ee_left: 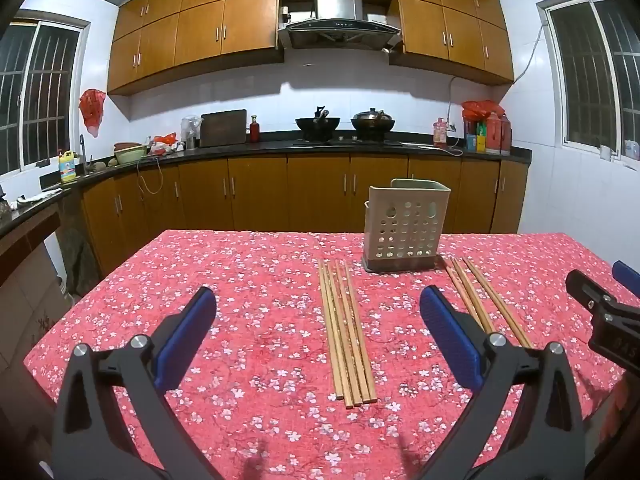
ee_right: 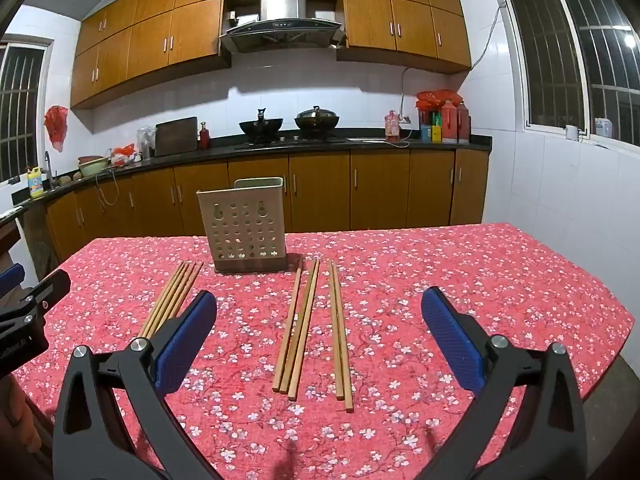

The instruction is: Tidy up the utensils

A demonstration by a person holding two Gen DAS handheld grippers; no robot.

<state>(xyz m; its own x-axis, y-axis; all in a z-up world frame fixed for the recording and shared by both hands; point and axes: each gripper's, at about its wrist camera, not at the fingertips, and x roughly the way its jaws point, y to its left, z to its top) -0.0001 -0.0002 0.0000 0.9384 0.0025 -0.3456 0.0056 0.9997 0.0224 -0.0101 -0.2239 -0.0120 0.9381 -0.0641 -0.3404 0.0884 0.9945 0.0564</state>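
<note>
Both the left gripper [ee_left: 316,312] and right gripper [ee_right: 320,316] hover wide and empty. Wooden chopsticks [ee_left: 347,332] lie in 2 groups on the table [ee_left: 240,280], flanking the perforated holder [ee_left: 404,228]. They look light, stiff and thin; pinch them mid-length.

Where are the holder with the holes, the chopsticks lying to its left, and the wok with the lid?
Perforated holder [ee_left: 402,226]: left wrist view, its holed front wall.
Chopstick bundle [ee_left: 346,332]: left wrist view, mid-length of the sticks.
Lidded wok [ee_right: 317,117]: right wrist view, its lid.
</note>
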